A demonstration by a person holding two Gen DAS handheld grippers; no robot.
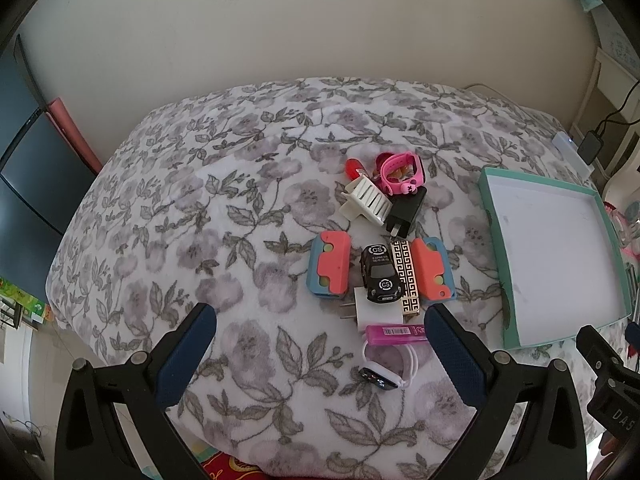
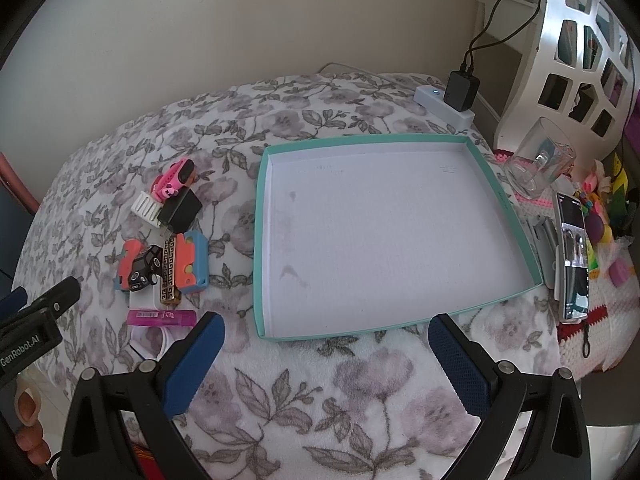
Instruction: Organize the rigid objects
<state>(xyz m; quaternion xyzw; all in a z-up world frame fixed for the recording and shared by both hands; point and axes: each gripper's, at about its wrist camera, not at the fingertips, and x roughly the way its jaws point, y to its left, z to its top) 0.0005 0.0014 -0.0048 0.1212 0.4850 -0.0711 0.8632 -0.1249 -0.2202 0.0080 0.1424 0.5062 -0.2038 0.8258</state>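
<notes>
A heap of small rigid objects lies on the floral blanket (image 1: 240, 208): a black toy car (image 1: 380, 274) (image 2: 143, 269), two coral-and-blue toy blocks (image 1: 329, 265) (image 1: 433, 272), a gold patterned lighter (image 1: 407, 276), a white plug (image 1: 374, 308), a magenta lighter (image 1: 396, 334) (image 2: 162, 317), a white watch (image 1: 386, 368), a white hair claw (image 1: 366, 200), a black charger (image 1: 406, 212) and a pink watch (image 1: 400, 172). An empty teal-rimmed box lid (image 1: 490, 216) (image 2: 262, 184) lies to the right. My left gripper (image 1: 320, 356) hangs open just short of the heap. My right gripper (image 2: 326, 360) is open before the lid.
A white power strip (image 2: 430, 98) with a black adapter (image 2: 461, 90) sits beyond the lid. To the right stand a glass (image 2: 540, 158), a phone (image 2: 574, 256) and colourful toys. A dark cabinet (image 1: 24, 176) stands at the left.
</notes>
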